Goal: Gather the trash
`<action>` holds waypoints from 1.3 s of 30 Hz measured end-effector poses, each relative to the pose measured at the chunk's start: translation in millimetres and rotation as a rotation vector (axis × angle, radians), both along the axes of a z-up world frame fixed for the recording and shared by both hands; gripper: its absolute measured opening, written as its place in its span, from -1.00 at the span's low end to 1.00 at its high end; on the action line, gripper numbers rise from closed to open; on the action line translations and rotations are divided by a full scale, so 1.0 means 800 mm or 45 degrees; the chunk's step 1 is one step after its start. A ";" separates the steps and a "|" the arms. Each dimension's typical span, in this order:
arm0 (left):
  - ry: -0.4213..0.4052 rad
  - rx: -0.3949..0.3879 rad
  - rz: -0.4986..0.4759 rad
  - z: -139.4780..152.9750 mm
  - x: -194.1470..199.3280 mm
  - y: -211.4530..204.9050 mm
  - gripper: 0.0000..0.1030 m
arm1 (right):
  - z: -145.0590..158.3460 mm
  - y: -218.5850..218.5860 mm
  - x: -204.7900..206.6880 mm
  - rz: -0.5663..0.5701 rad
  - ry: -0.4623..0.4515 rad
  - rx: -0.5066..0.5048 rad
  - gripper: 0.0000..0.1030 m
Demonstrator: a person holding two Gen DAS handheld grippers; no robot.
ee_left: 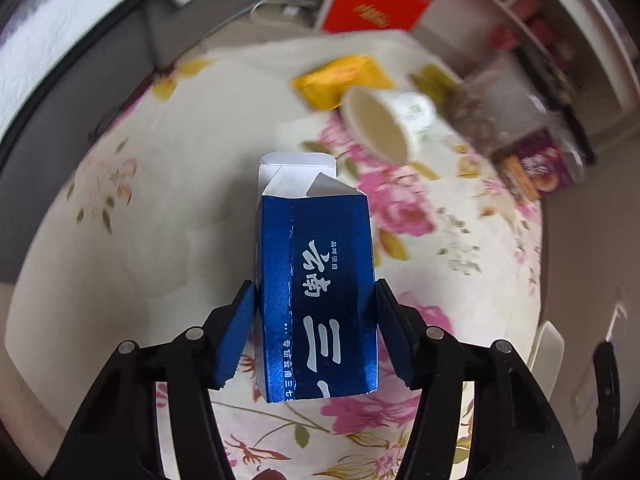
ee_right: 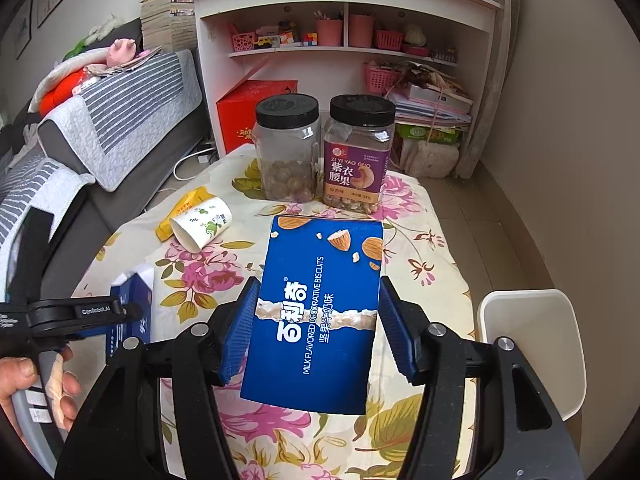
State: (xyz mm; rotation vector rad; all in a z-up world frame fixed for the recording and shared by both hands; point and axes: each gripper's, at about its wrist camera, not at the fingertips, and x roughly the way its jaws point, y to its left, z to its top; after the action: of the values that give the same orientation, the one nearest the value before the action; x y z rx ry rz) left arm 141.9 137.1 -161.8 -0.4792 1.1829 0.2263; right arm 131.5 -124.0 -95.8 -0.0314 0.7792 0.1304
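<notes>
My left gripper [ee_left: 316, 300] is shut on a dark blue carton [ee_left: 316, 280] with white Chinese lettering and an open white top flap, held above the floral tablecloth [ee_left: 160, 220]. My right gripper [ee_right: 316, 312] is shut on a blue biscuit box [ee_right: 320, 312] with almond pictures, held above the same table. A paper cup [ee_right: 202, 226] lies on its side on a yellow wrapper [ee_right: 182, 212] at the table's left; both also show in the left wrist view, the cup [ee_left: 384, 124] and the wrapper [ee_left: 340, 80]. The left gripper and its carton [ee_right: 134, 304] appear at left in the right wrist view.
Two black-lidded jars stand at the table's far edge: a clear one with nuts [ee_right: 288, 152] and a purple-labelled one [ee_right: 358, 156]. A white bin [ee_right: 532, 344] stands right of the table. A sofa [ee_right: 100, 128], a red box [ee_right: 248, 112] and a shelf unit [ee_right: 344, 32] lie beyond.
</notes>
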 end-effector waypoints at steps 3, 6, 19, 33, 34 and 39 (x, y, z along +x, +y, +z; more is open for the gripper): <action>-0.098 0.084 -0.068 0.024 0.000 -0.025 0.12 | 0.003 -0.008 -0.001 -0.017 -0.006 0.002 0.08; -0.207 0.179 -0.136 0.048 -0.004 -0.055 0.12 | 0.007 -0.018 -0.004 -0.036 -0.016 0.003 0.08; -0.586 0.450 -0.343 0.109 -0.051 -0.193 0.11 | 0.032 -0.097 -0.023 -0.172 -0.091 0.038 0.08; -0.617 0.379 -0.499 0.116 -0.066 -0.325 0.10 | 0.032 -0.247 -0.038 -0.473 -0.080 0.095 0.09; -0.616 0.376 -0.514 0.116 -0.066 -0.334 0.10 | 0.030 -0.261 -0.038 -0.507 -0.067 0.109 0.10; -0.621 0.370 -0.622 0.113 -0.067 -0.392 0.07 | 0.027 -0.321 -0.037 -0.643 -0.014 0.122 0.54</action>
State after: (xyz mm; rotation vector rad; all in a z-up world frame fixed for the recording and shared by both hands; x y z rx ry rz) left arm 88.6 -176.3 -71.2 0.0243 0.7392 -0.1371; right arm 102.0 -381.0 -74.5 0.2546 0.7476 -0.3117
